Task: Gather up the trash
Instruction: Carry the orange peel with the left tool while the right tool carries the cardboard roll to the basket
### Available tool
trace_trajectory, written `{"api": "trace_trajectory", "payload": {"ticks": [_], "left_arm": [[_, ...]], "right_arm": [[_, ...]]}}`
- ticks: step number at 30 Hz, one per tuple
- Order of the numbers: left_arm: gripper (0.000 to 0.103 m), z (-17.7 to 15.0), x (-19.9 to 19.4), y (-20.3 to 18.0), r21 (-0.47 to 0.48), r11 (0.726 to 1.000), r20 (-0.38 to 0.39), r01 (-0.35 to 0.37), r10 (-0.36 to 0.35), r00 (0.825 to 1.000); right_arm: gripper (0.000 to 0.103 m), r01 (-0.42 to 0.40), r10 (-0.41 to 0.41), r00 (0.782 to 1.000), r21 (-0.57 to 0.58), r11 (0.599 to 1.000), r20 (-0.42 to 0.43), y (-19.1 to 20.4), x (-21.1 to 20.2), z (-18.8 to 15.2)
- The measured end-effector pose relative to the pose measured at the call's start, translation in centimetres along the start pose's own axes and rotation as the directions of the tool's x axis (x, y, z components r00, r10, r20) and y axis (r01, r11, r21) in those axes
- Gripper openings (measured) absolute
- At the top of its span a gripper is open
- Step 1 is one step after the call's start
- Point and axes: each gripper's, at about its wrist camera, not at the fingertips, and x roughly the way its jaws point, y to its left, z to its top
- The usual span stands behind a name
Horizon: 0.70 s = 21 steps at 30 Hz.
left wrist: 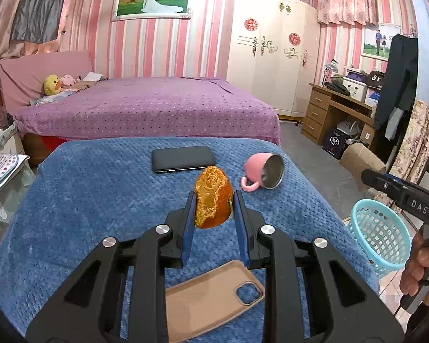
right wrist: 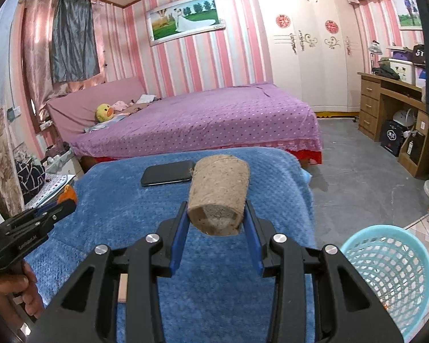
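Grippers above a table draped in a blue waffle-textured blanket [left wrist: 85, 188], each with a load. The left gripper [left wrist: 213, 200], black with blue pads, has its jaws partly closed on a curved piece of orange peel [left wrist: 213, 200], pith side toward the camera, lifted clear of the blanket. The right gripper [right wrist: 217, 211], of the same build, has its jaws somewhat wider and clamped on the sides of a cylindrical spool of brown twine [right wrist: 218, 191], its hollow end facing the camera.

On the blanket lie a black smartphone [left wrist: 183, 159], screen up, near the far edge; a pink mug with a metal interior [left wrist: 262, 175], tipped on its side to the right of the phone; and a beige phone case [left wrist: 211, 300], inner face up, near the front edge under the left gripper.

A light-blue plastic mesh basket [right wrist: 386, 271] stands off the right edge of the table, lower than the tabletop and beside the right gripper. A bare hand [left wrist: 417, 268] grips the right tool's handle. Behind the table stands a bed with a purple dotted cover [right wrist: 200, 117].
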Motion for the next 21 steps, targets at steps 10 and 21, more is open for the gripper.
{"api": "trace_trajectory", "payload": {"ticks": [10,21], "left_arm": [[0.024,0.0,0.0,-3.6,0.056,0.997,-0.003,0.056,-0.056,0.998],[0.024,0.2,0.1,-7.2,0.09,0.991,-0.013,0.1,-0.099,0.995]], "right_arm": [[0.038,0.083,-0.083,0.996,0.035,0.996,0.014,-4.2,-2.0,-0.3],[0.038,0.118,-0.121,0.992,0.063,0.991,0.045,-6.6,-3.6,0.6]]}}
